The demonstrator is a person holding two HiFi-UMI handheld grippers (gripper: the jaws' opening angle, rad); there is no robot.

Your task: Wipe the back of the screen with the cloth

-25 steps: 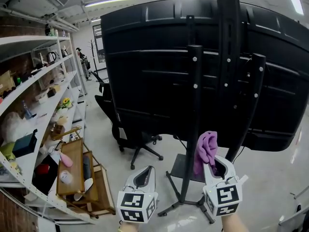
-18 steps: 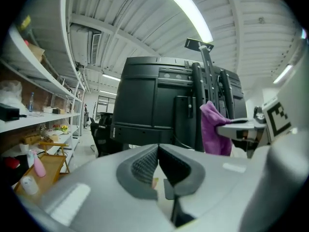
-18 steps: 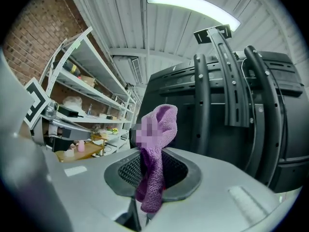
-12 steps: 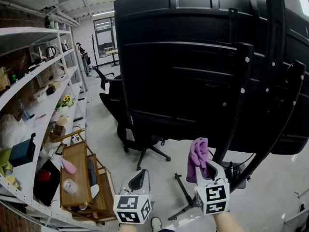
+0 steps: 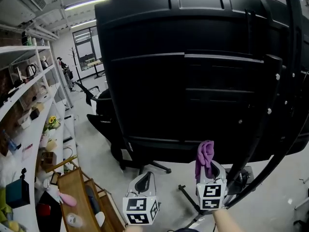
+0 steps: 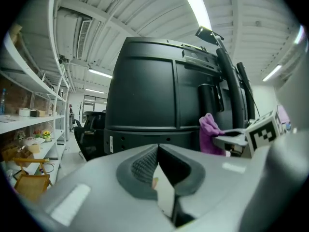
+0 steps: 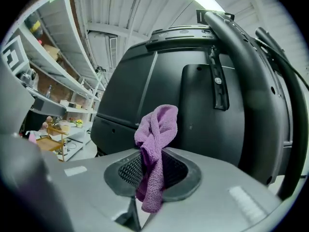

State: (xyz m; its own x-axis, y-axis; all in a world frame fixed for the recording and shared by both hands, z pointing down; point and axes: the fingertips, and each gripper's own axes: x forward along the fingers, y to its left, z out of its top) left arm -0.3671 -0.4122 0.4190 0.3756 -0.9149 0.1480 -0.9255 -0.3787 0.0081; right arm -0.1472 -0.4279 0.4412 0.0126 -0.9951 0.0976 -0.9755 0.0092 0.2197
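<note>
**Cloth poised under the panel**

The right gripper is clamped on the purple cloth. It pinches the cloth low, probably so that a twisted tuft stands free of the jaws for wiping. The cloth's long axis is upright, with its tip toward 12 o'clock, near the lower back of the screen and seemingly short of contact. At its 9 o'clock, the left gripper has its jaws together on nothing.

Your left gripper and right gripper are pale grey shells with dark, ribbed pads lining the jaws. Each carries a white cube bearing black square markers.
</note>
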